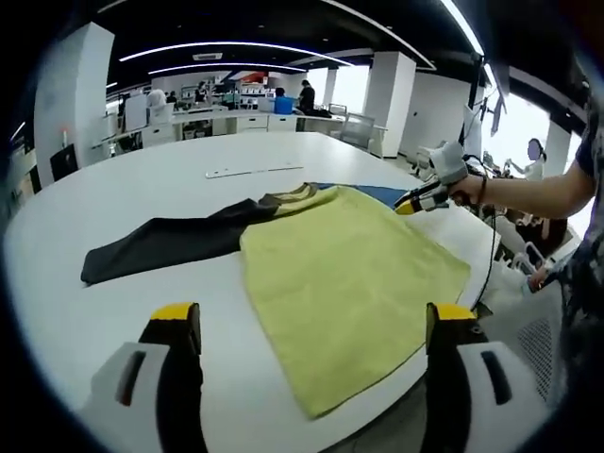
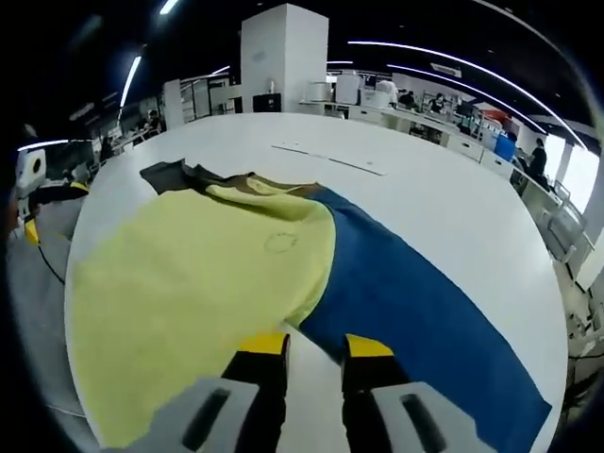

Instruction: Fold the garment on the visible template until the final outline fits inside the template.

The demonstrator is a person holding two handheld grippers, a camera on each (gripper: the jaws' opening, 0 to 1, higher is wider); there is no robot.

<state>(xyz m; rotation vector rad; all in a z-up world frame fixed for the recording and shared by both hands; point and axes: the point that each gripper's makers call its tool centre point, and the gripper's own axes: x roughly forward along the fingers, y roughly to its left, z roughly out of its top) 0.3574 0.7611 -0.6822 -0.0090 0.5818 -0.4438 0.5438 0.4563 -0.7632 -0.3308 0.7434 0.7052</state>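
The garment lies flat on the white table (image 1: 113, 198): a yellow body (image 1: 349, 274), a dark sleeve (image 1: 160, 245) stretched out to the left, and a long blue part (image 2: 406, 302) running off the other side. My left gripper (image 1: 313, 321) is open wide above the near table edge, short of the yellow hem, holding nothing. A hand holds my right gripper (image 1: 408, 205) at the seam between yellow and blue. In the right gripper view its jaws (image 2: 316, 346) stand a narrow gap apart, with the yellow body (image 2: 189, 283) and the blue edge just ahead of the tips.
A thin white strip (image 1: 253, 171) lies on the table beyond the garment. The table's near edge drops off under the yellow hem (image 1: 377, 406). A person's arm (image 1: 538, 189) reaches in from the right. Desks and people fill the office behind.
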